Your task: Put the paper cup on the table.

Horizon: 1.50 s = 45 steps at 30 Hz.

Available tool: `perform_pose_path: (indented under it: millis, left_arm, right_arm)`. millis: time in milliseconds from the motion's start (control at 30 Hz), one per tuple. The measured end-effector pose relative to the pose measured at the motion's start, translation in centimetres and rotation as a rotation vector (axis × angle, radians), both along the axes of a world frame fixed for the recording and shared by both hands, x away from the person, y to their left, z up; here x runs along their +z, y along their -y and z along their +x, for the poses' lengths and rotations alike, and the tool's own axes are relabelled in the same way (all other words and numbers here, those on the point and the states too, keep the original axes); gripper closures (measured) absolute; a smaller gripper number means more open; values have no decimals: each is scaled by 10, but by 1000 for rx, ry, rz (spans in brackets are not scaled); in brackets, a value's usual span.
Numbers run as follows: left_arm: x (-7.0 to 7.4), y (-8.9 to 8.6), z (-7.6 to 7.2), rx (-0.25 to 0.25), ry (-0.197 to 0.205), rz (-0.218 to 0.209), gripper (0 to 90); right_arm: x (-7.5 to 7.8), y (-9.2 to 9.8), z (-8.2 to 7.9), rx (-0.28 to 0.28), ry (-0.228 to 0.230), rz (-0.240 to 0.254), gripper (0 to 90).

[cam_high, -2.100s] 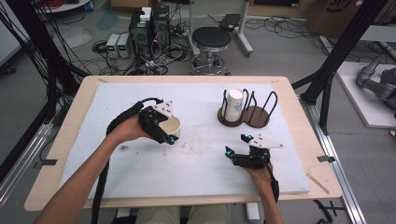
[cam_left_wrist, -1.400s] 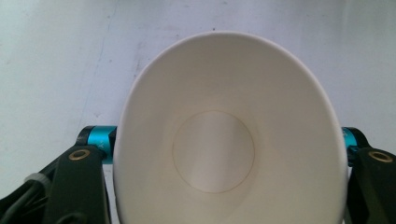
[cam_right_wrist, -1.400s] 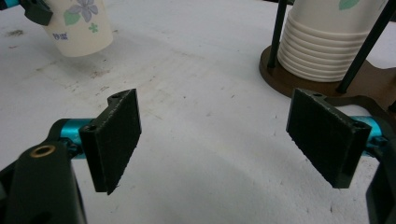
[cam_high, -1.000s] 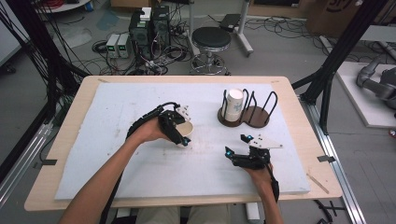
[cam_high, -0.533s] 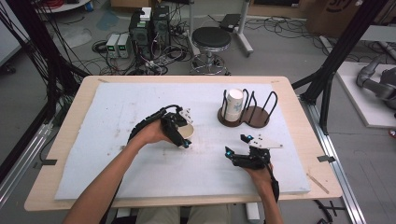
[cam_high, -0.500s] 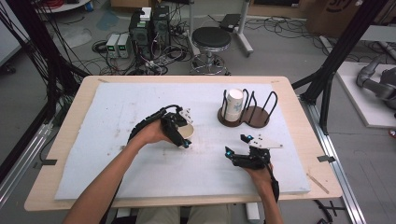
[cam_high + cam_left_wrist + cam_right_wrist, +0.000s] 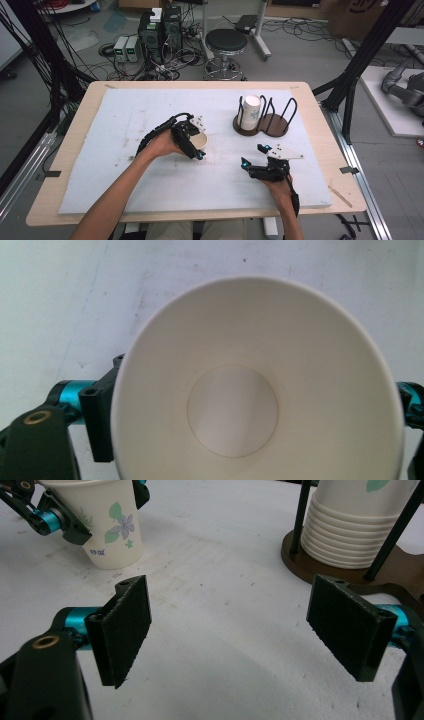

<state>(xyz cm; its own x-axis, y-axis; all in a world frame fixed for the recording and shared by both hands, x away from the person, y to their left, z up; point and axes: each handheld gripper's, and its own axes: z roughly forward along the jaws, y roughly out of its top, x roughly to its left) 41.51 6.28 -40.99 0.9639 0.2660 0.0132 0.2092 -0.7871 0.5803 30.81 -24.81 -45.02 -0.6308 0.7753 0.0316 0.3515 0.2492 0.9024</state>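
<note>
A white paper cup with a flower print [image 7: 200, 139] [image 7: 112, 530] stands upright on the white mat, left of centre. My left gripper [image 7: 199, 140] [image 7: 107, 510] reaches around it near the rim, one jaw on each side. Its jaws have just been opening and no longer squeeze the cup. The left gripper view looks straight down into the empty cup [image 7: 245, 405], which stands between the jaws of the left gripper [image 7: 255, 412]. My right gripper [image 7: 254, 156] [image 7: 235, 620] rests open on the mat to the right, nothing between its pads.
A dark wooden holder with wire loops [image 7: 274, 126] [image 7: 400, 565] stands at the back right and carries a stack of paper cups [image 7: 251, 111] [image 7: 345, 525]. The white mat [image 7: 125, 115] covers most of the wooden table [image 7: 65, 145].
My left hand has carried the cup to the right, set it down upright on the mat, and its jaws have parted. The right gripper has stayed where it was.
</note>
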Motion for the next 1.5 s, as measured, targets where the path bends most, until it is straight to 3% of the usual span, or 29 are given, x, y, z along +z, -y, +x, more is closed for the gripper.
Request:
perform_pose_path:
  millis: [167, 567, 600, 700, 900, 967, 1200, 1500]
  left_arm:
    - [-5, -10, -2, 26, -9, -17, 141]
    - [-5, -27, -9, 36, -13, -58, 142]
    - [-5, -34, -13, 45, -11, -88, 142]
    - [-5, -44, -19, 48, -5, -95, 142]
    - [-1, -59, -27, 71, 15, -136, 142]
    - [3, -67, -33, 85, 35, -170, 142]
    - [8, -86, -43, 122, 58, -208, 142]
    - [1, -118, -62, 181, 86, -291, 142]
  right_arm:
    - [0, 0, 1, 3, -3, 3, 183]
    - [0, 0, 0, 2, -6, 3, 184]
    - [0, 0, 0, 2, -2, 5, 184]
    - [0, 0, 1, 7, -6, 5, 184]
    - [0, 0, 0, 9, -7, 5, 184]
    - [0, 0, 0, 10, -7, 5, 184]
    - [0, 0, 0, 9, -1, 6, 184]
    - [0, 0, 0, 9, 8, -1, 184]
